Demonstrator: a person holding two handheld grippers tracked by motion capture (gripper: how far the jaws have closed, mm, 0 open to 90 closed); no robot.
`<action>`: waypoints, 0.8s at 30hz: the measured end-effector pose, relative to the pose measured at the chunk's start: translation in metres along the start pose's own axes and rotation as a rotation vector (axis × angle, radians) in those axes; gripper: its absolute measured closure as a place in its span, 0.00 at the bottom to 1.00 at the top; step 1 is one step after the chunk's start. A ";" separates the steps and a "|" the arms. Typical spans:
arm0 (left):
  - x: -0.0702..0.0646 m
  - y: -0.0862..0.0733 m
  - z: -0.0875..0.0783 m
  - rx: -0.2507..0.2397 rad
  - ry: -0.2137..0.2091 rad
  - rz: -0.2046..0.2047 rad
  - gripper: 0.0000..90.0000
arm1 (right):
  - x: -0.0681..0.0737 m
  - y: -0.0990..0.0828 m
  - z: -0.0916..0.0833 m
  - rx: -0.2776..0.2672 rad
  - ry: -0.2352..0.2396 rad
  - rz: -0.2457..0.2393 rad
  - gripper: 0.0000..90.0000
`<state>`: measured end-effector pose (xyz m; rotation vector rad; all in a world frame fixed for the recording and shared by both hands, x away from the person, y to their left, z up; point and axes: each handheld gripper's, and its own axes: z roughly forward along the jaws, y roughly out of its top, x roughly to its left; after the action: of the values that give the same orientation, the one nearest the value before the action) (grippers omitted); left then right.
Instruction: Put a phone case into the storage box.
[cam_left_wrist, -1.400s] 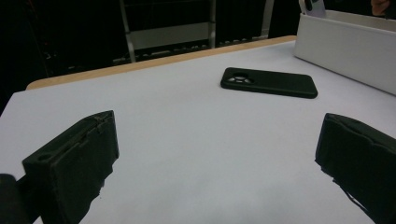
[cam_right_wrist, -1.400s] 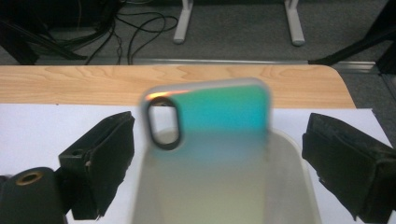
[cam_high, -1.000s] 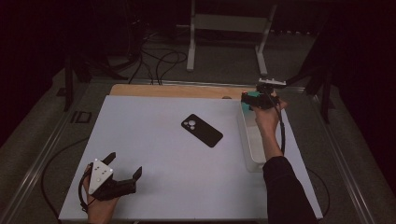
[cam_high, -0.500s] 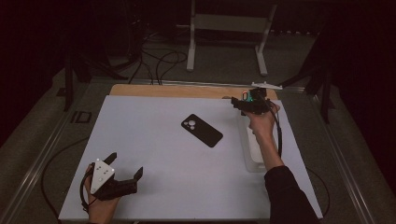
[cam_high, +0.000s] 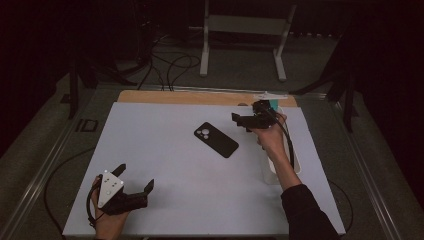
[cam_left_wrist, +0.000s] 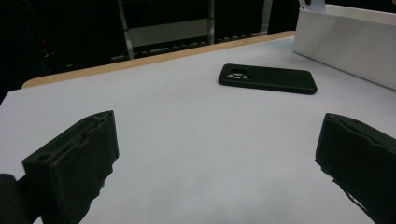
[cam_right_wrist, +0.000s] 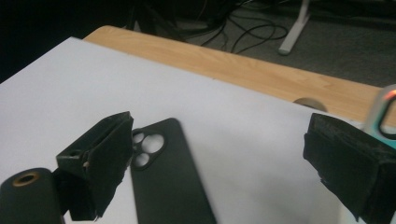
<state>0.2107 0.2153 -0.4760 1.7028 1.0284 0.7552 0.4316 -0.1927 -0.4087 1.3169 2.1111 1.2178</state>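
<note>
Right hand-held gripper (cam_high: 242, 120) hovers wide open, empty, just beside the black phone (cam_high: 216, 139).

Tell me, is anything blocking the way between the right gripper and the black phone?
No, nothing visible blocks it. The right gripper, jaws open, hovers beside the black phone, which lies flat on the white table with only bare surface between them.
</note>
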 end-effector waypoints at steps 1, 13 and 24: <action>0.000 0.000 0.000 0.000 -0.001 0.001 0.00 | 0.001 0.000 0.001 0.005 0.003 -0.004 0.09; 0.000 0.000 -0.001 -0.003 0.002 0.000 0.00 | 0.020 -0.006 0.017 0.062 0.051 -0.036 0.09; 0.000 0.000 -0.001 -0.002 0.001 0.000 0.00 | 0.038 -0.013 0.033 0.121 0.084 -0.048 0.09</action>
<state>0.2096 0.2155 -0.4757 1.7014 1.0276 0.7567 0.4287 -0.1465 -0.4329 1.2768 2.2947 1.1612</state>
